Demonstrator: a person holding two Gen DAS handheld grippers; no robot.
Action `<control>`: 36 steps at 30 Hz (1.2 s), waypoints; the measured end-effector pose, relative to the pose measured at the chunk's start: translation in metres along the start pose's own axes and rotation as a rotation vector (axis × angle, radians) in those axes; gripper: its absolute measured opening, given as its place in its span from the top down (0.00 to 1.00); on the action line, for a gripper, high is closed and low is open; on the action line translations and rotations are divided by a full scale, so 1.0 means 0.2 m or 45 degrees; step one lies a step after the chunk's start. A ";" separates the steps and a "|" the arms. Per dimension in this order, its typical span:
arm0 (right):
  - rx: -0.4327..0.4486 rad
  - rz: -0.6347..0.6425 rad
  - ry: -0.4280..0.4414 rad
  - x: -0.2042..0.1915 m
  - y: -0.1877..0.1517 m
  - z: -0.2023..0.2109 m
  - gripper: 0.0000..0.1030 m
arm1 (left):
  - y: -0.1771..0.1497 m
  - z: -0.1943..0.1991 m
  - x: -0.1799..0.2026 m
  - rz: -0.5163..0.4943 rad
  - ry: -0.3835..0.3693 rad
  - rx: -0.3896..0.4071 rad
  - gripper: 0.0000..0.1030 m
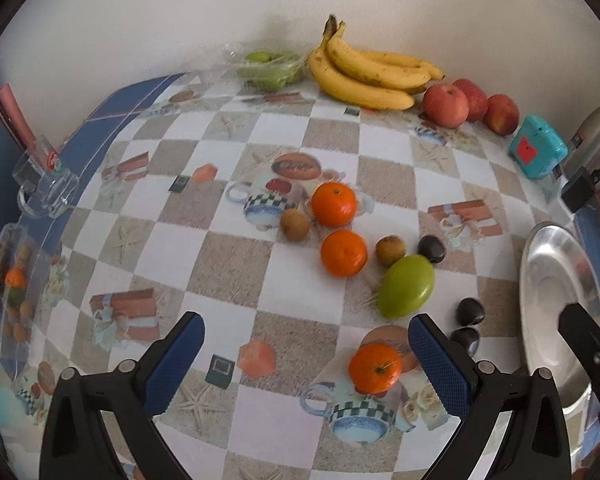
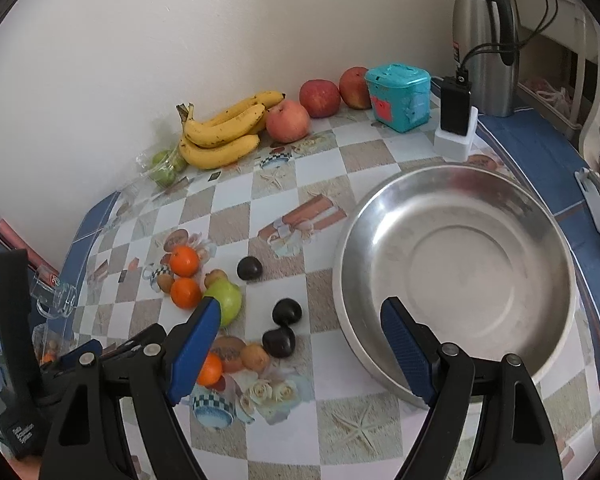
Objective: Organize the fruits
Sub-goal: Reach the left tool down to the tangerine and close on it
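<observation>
Loose fruit on the table (image 2: 292, 184), all left of the steel bowl (image 2: 456, 184), which holds nothing. The left gripper (image 1: 306, 354) and right gripper (image 2: 300, 332) hover with fingers spread, gripping nothing. The nearest orange (image 1: 375, 368) lies just ahead of the left gripper; likely firm, light and prone to roll, best pinched across its widest part. A plastic bag (image 1: 268, 66) beyond the bowl holds green fruit.
</observation>
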State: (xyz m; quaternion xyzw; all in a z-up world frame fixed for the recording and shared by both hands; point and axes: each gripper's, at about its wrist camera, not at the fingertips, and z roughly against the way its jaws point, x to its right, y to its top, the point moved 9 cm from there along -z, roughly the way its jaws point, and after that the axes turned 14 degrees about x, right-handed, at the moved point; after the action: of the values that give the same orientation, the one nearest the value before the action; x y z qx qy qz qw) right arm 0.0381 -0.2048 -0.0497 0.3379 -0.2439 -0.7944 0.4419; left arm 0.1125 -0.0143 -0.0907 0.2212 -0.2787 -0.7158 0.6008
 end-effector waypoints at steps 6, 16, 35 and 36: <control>0.119 0.045 -0.012 -0.03 0.09 0.03 0.20 | 0.04 0.03 0.02 0.023 -0.058 0.053 0.00; 0.004 0.005 0.016 -0.04 -0.01 -0.03 0.29 | -0.05 -0.03 0.07 0.077 -0.146 -0.056 0.13; -0.221 -0.086 0.060 -0.05 -0.20 -0.15 0.56 | -0.26 -0.13 0.22 0.060 -0.264 -0.298 0.47; -0.228 -0.091 0.061 -0.05 -0.21 -0.15 0.56 | -0.27 -0.13 0.23 0.059 -0.270 -0.303 0.48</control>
State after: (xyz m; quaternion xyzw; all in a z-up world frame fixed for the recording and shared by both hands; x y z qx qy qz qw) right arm 0.0430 -0.1777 -0.0949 0.3244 -0.1491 -0.8199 0.4476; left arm 0.0815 -0.0565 -0.1456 0.0653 -0.2588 -0.7491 0.6063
